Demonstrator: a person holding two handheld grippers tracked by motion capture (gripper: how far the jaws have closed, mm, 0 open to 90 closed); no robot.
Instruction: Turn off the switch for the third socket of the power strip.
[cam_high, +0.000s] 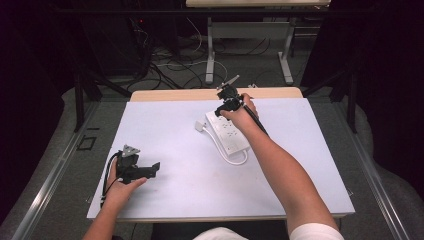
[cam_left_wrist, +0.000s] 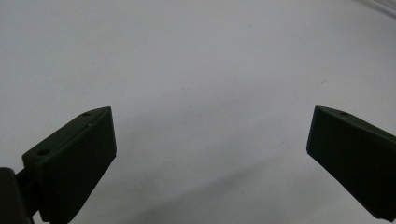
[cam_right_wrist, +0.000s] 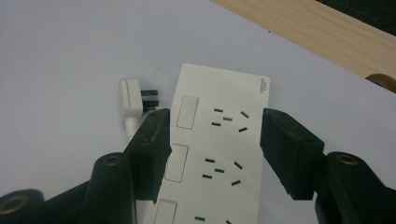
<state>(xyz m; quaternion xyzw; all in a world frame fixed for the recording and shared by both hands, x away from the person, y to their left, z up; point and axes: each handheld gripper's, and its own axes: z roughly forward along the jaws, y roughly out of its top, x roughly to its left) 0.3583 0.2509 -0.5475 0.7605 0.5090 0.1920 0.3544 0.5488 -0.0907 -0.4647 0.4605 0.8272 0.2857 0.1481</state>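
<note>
The right forearm reaches far across the bench (cam_high: 165, 200) from the near edge, stretched diagonally toward the far side, with the hand wrapped around the right gripper (cam_high: 223, 106) and the gripper tilted downward over the far end of a white power strip (cam_high: 228, 133). In the right gripper view, the jaws stand apart on either side of the power strip (cam_right_wrist: 219, 154), straddling its width; the left jaw lies close against the strip's edge while a gap shows beside the right one, so nothing is clamped. The strip lies flat on the white sheet near the bench's far middle, its white plug (cam_right_wrist: 130, 100) resting just beside its far corner and its cord looping at its near end. The left hand rests low on the bench near the front left corner, palm under the left gripper (cam_high: 156, 167), which points level toward the middle. In the left gripper view its jaws are spread wide over bare white surface.
</note>
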